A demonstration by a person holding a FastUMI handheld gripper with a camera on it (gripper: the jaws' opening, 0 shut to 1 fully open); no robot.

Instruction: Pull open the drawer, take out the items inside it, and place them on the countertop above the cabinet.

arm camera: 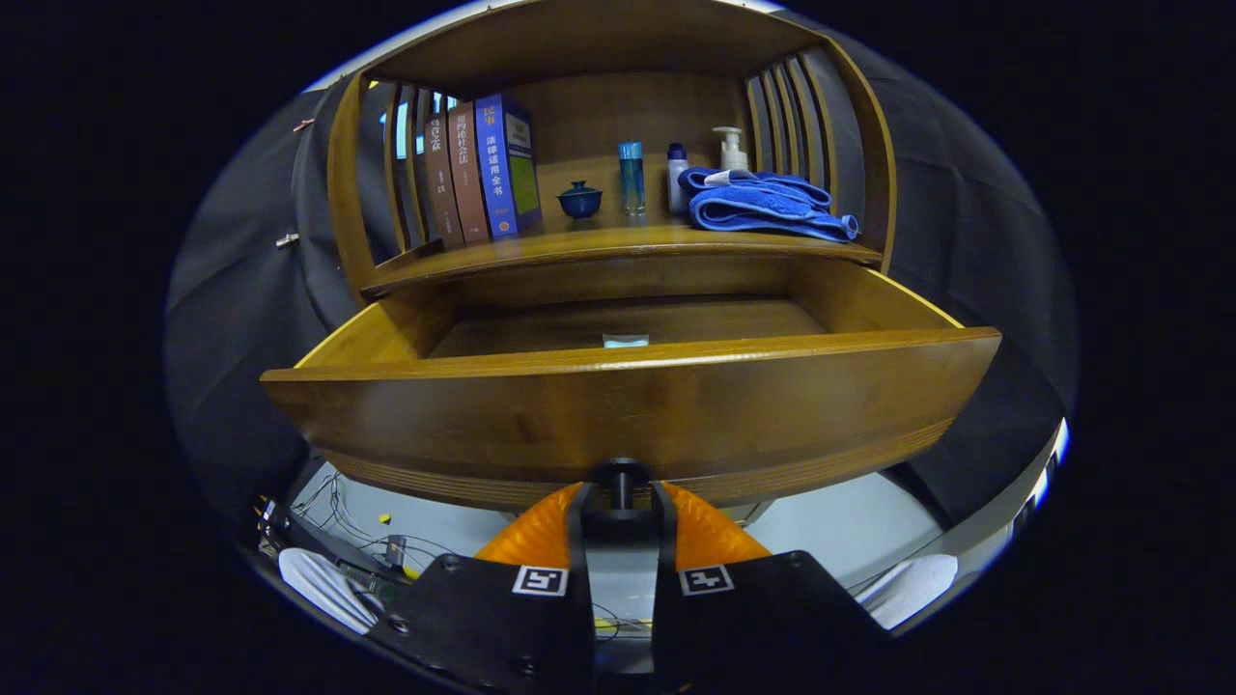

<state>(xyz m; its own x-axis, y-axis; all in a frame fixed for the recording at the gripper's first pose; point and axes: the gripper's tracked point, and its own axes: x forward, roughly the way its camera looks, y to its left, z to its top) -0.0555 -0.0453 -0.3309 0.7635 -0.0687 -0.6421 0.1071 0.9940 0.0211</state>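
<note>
I have the gripper (621, 497) clamped on the drawer knob (621, 475); drawer (628, 405) open ahead, small pale item (626, 340) inside.

Three upright books (478, 172) stand in the upper left of the shelf, and their spines carry Chinese print. The blue book (504, 164) reads 法律适用全书 down its spine. The two brown spines beside it are too small to read surely. Black-and-white square markers (539, 580) sit on the tongs (622, 499)
</note>
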